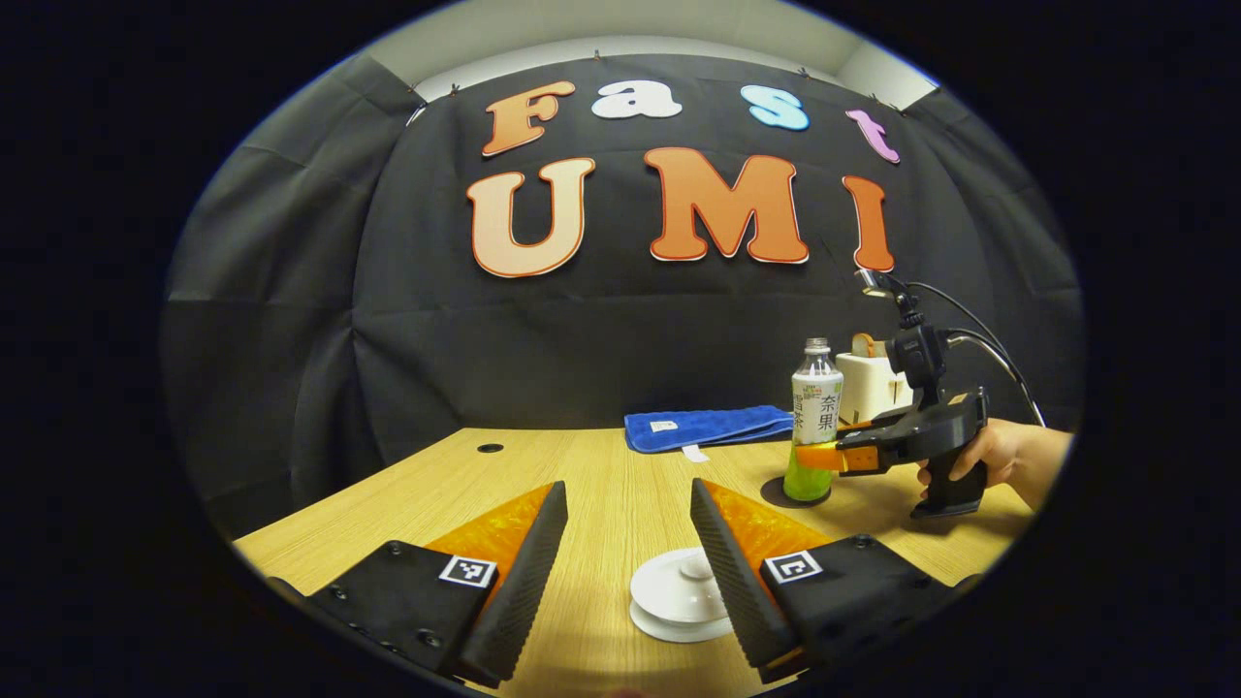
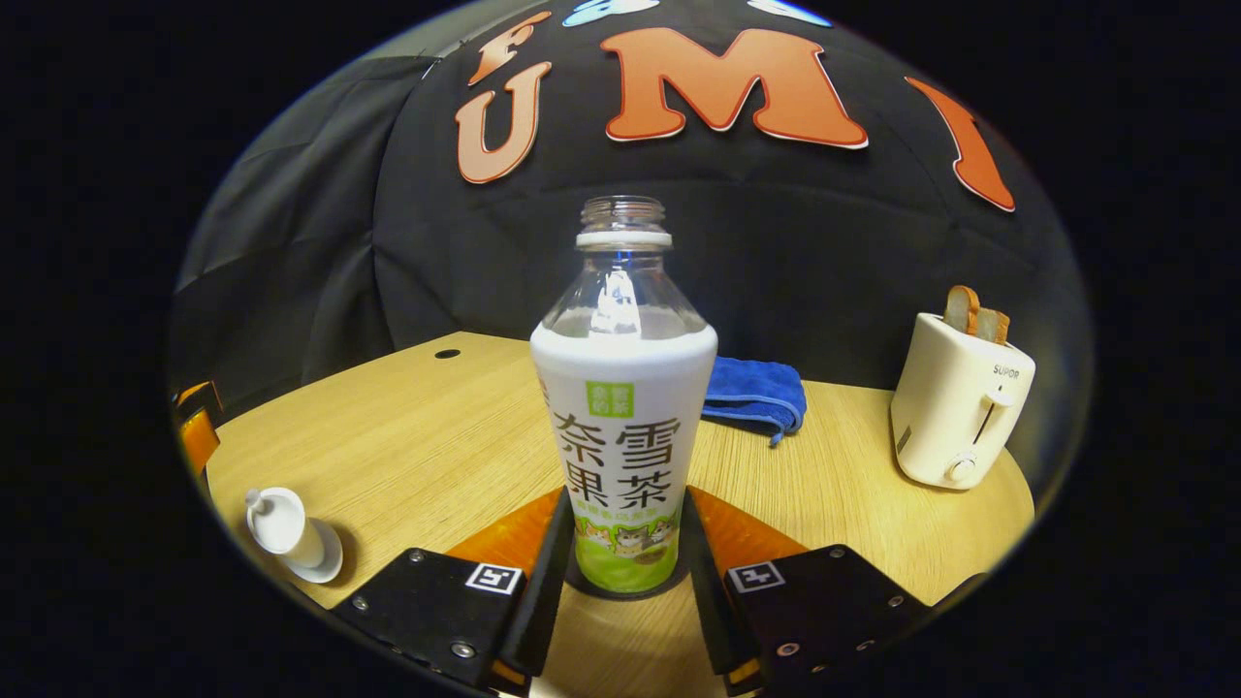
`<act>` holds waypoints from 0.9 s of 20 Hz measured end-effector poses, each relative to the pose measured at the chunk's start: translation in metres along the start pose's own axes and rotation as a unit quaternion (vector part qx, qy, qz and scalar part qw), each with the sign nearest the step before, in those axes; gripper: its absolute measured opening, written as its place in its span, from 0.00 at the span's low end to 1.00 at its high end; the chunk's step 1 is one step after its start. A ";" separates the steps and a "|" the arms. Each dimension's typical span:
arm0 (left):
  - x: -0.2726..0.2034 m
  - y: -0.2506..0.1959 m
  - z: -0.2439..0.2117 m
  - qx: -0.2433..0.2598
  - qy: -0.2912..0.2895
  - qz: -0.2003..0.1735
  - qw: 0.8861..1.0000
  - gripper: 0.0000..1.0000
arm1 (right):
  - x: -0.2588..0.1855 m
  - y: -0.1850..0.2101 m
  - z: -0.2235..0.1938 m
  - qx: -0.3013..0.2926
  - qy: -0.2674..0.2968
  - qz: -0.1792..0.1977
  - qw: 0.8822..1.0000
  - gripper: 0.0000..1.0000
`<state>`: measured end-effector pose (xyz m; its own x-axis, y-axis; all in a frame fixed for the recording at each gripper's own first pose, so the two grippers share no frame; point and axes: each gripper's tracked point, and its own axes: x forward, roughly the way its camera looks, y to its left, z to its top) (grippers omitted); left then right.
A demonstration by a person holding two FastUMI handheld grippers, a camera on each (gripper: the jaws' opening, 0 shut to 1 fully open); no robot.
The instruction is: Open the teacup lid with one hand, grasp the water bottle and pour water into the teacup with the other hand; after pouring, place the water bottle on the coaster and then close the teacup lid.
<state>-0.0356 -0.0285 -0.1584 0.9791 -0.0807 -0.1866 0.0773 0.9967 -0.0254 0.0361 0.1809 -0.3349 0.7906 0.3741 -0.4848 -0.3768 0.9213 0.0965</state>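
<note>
The white lidded teacup (image 1: 674,591) rests on its saucer on the wooden table (image 1: 620,465), low between the fingers of my left gripper (image 1: 628,485), which is open; its right finger hides the cup's edge. The lid sits on the cup. An uncapped water bottle (image 1: 814,412) with a white and green label stands upright on a dark coaster (image 1: 776,492). My right gripper (image 1: 824,458), held by a hand (image 1: 1008,456), grips its lower part. In the right gripper view, the right gripper (image 2: 625,494) presses both fingers on the bottle (image 2: 620,388), and the teacup (image 2: 286,531) stands far left.
A folded blue towel (image 1: 708,427) lies at the back of the table. A cream toaster (image 2: 960,407) holding bread slices stands at the right. A cable hole (image 1: 490,448) is at the far left. An orange part of the left gripper (image 2: 194,431) shows beyond the teacup.
</note>
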 end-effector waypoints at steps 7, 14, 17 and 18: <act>-0.003 -0.009 0.009 -0.015 -0.005 -0.001 1.000 0.88 | -0.011 -0.003 -0.003 -0.009 0.002 -0.005 1.000 0.92; 0.006 -0.021 0.033 -0.025 -0.021 -0.002 0.999 0.90 | -0.074 -0.028 0.011 -0.032 -0.043 -0.048 0.997 0.98; 0.011 -0.033 0.042 -0.033 -0.025 -0.011 0.999 0.90 | -0.109 -0.028 0.028 -0.020 -0.080 -0.053 0.995 0.98; 0.013 -0.036 0.044 -0.033 -0.024 -0.012 0.999 0.90 | -0.121 -0.028 0.035 -0.018 -0.095 -0.057 0.994 0.98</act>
<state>-0.0175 -0.0653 -0.1164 0.9851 -0.1020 -0.1386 0.0894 0.9915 -0.0942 -0.0320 0.1131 -0.2488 0.9042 0.2847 -0.3185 -0.2948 0.9554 0.0172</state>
